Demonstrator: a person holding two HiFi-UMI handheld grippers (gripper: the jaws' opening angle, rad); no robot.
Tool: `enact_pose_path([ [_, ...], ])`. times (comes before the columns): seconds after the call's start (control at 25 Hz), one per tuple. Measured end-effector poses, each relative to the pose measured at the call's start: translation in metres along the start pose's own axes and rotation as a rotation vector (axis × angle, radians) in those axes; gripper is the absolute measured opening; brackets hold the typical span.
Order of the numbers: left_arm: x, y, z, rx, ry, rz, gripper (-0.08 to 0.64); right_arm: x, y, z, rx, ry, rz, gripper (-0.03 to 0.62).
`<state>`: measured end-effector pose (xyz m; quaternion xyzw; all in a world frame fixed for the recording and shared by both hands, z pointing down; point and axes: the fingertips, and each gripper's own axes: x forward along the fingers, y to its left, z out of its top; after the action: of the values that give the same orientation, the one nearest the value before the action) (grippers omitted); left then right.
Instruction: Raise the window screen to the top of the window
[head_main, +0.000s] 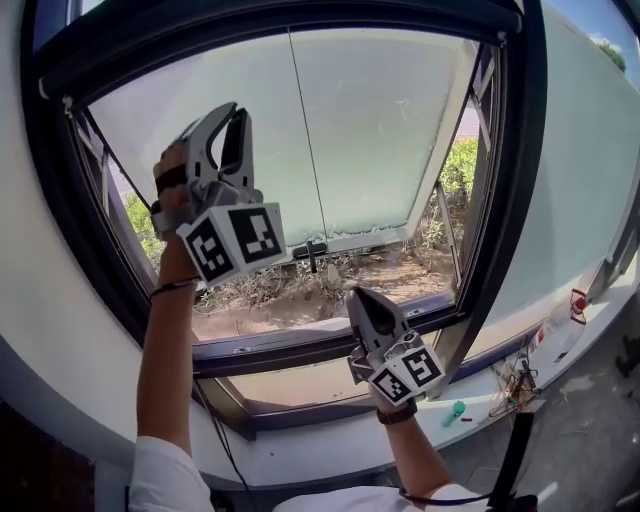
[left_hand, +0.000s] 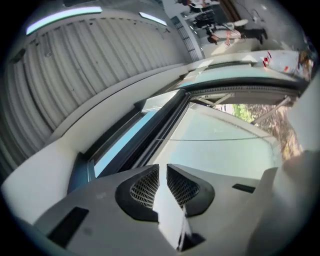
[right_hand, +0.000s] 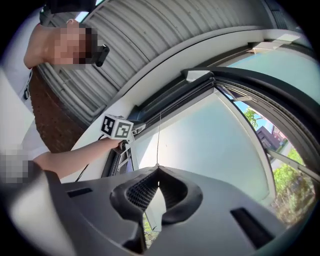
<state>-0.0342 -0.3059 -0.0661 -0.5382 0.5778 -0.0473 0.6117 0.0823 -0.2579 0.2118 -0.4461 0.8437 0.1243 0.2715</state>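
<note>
My right gripper (head_main: 360, 294) (right_hand: 157, 171) is shut, pads tip to tip. It points up at the lower middle of the window frame (head_main: 518, 200). A thin cord (right_hand: 159, 140) rises straight from those tips in the right gripper view. I can't tell whether it is pinched there or only passes behind them. My right hand (head_main: 397, 408) is under the gripper, in front of the frame's bottom edge, with the marker cube (head_main: 405, 370) just above it.

My left gripper (head_main: 228, 114) (left_hand: 162, 169) is higher, in front of the frame's left half. Its jaws stand a narrow sliver apart, with only the pale screen showing through the gap. My left hand (head_main: 175, 192) grips it from the frame's left side.

The window screen (head_main: 380, 130) is pale and translucent and fills the upper part of the frame's opening. Its bottom rail (head_main: 385, 232) hangs in the lower half of the frame, well below the top. A small dark handle (head_main: 312, 252) sits on the rail near the frame's middle, and the cord runs up from it toward the frame's top. The right gripper's tips are just below and to the right of that handle, apart from it.

Under the rail the opening is uncovered, showing bare soil and shrubs (head_main: 455, 170) outside the frame. Below the frame runs a white sill (head_main: 330, 440). A small green object (head_main: 455, 412) and a tangle of wires (head_main: 515, 385) lie on it toward the frame's lower right corner.
</note>
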Motion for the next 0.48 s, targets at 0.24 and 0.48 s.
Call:
enact_pose_path([
  [0.24, -0.09, -0.071, -0.019, -0.283, 0.055, -0.181, 0.046, -0.062, 0.015, -0.024, 0.118, 0.08, -0.102, -0.009],
  [0.48, -0.196, -0.158, -0.018, -0.53, 0.107, -0.329, 0.046, -0.129, 0.03, -0.036, 0.011, 0.219, -0.223, -0.009],
])
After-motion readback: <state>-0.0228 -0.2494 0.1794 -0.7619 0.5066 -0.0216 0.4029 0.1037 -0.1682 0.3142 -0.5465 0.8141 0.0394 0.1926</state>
